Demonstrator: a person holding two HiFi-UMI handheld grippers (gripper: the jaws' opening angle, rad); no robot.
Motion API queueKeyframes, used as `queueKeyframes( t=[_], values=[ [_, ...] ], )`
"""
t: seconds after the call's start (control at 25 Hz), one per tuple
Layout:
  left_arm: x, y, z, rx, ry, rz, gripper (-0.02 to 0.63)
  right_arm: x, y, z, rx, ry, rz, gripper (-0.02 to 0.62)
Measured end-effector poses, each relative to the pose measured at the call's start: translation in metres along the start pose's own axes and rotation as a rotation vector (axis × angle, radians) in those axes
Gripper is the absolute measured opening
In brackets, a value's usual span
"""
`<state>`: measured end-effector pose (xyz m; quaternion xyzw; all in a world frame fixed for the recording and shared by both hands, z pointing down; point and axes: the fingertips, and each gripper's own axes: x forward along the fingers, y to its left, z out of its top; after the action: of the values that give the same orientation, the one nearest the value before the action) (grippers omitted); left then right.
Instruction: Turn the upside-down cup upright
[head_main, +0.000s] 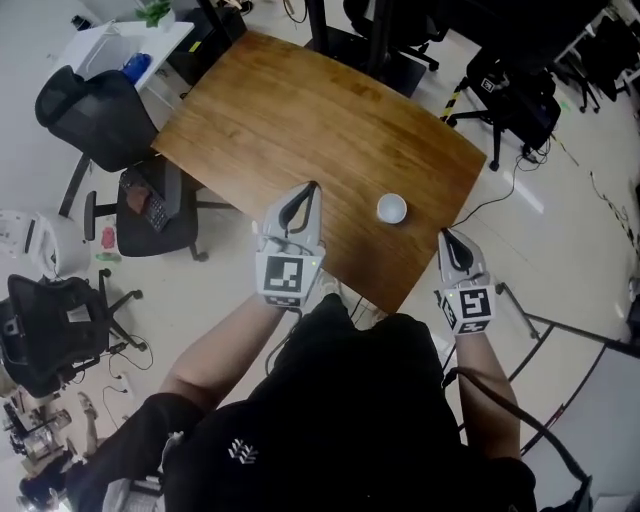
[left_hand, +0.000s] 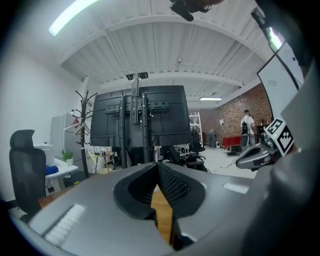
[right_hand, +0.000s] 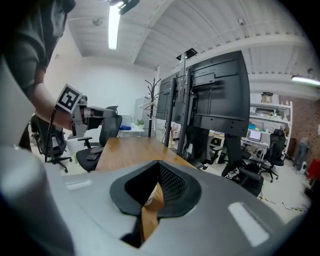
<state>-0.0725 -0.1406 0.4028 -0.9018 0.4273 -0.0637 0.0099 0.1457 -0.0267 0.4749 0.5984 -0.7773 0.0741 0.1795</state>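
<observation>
A small white cup (head_main: 391, 208) stands on the wooden table (head_main: 300, 110), near the table's near-right edge. From above I see only a round rim and cannot tell which way up it is. My left gripper (head_main: 306, 191) is shut and empty over the table's near edge, left of the cup. My right gripper (head_main: 444, 235) is shut and empty at the table's edge, to the right of the cup and nearer to me. In the left gripper view the left gripper (left_hand: 158, 166) shows its jaws meeting over wood. In the right gripper view the right gripper (right_hand: 158, 164) is shut, and a pale bit of the cup (right_hand: 149, 198) shows behind the tips.
Black office chairs (head_main: 95, 100) and a white side desk (head_main: 115, 45) stand left of the table. More chairs (head_main: 510, 95) and floor cables (head_main: 560, 330) lie at the right. A tall black screen stand (right_hand: 210, 95) rises beyond the table's far end.
</observation>
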Motion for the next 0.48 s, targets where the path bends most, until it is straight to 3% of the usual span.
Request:
queueKeyframes(
  t=[0.2,0.48],
  values=[
    [0.013,-0.003,-0.001,0.061,0.022,0.005,0.000,0.031,-0.002,-0.021,0.027,0.052,0.085,0.002],
    [0.002,0.026,0.019,0.060,0.026,0.131,0.000,0.086,0.008,-0.050,0.084,0.128,0.214,0.015]
  ],
)
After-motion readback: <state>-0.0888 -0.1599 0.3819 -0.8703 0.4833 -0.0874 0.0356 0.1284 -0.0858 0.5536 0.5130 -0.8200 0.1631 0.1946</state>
